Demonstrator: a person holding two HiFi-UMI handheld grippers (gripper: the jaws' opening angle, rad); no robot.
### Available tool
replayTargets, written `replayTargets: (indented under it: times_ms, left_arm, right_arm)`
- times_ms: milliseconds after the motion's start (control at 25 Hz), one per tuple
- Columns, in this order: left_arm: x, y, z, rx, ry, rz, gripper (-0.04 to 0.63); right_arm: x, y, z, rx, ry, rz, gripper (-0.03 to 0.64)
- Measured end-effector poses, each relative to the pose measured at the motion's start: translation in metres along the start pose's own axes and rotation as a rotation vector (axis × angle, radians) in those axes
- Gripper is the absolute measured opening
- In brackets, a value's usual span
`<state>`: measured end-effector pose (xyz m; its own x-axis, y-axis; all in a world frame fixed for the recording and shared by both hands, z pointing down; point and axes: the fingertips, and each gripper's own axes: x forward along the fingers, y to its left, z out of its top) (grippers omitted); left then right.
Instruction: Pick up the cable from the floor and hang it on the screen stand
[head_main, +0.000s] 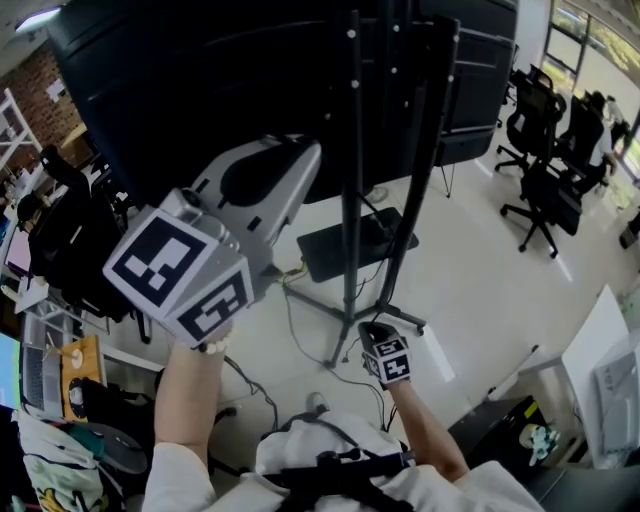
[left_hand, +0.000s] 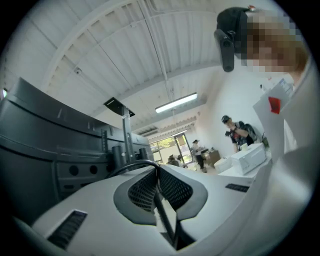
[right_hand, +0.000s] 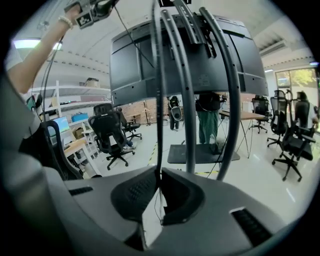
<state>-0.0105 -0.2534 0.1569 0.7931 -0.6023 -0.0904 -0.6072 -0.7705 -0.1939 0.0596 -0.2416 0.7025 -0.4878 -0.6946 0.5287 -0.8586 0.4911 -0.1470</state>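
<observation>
The black cable (right_hand: 158, 95) runs straight up from my right gripper (right_hand: 158, 172), which is shut on it, to my left gripper (right_hand: 92, 10) held high at the top left. In the left gripper view the cable (left_hand: 131, 165) arcs out of my left gripper (left_hand: 157, 168), whose jaws are shut on it beside the back of the screen (left_hand: 45, 140). From the head view, my left gripper (head_main: 308, 152) is raised against the screen's back (head_main: 200, 90) and my right gripper (head_main: 375, 330) is low by the stand's poles (head_main: 352, 200). The stand's two curved poles (right_hand: 189, 100) rise just behind the cable.
The stand's flat base (head_main: 355, 245) lies on the pale floor with loose wires (head_main: 288, 320) around it. Office chairs (head_main: 545, 190) stand at the right and another chair (right_hand: 110, 135) at the left. A person (right_hand: 207, 117) stands behind the screen. A cluttered desk (head_main: 60, 370) is at my left.
</observation>
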Motion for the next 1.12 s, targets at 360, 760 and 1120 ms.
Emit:
replayTargets:
  times_ms: [360,760,1120]
  left_arm:
    - [-0.087,0.077,-0.117,-0.131,0.134,0.262,0.014]
    - [-0.127,0.059,-0.137,-0.178,0.125,0.248,0.014]
    - [-0.142,0.079,-0.116,-0.104,0.064,0.298,0.015]
  right_arm:
    - [-0.096,-0.033,0.17,-0.178,-0.167,-0.043,0.02]
    - [-0.163,-0.018,0.387,-0.452,-0.564,-0.101,0.02]
    - [-0.192,0.003,0.535,-0.515,-0.785,-0.023,0.026]
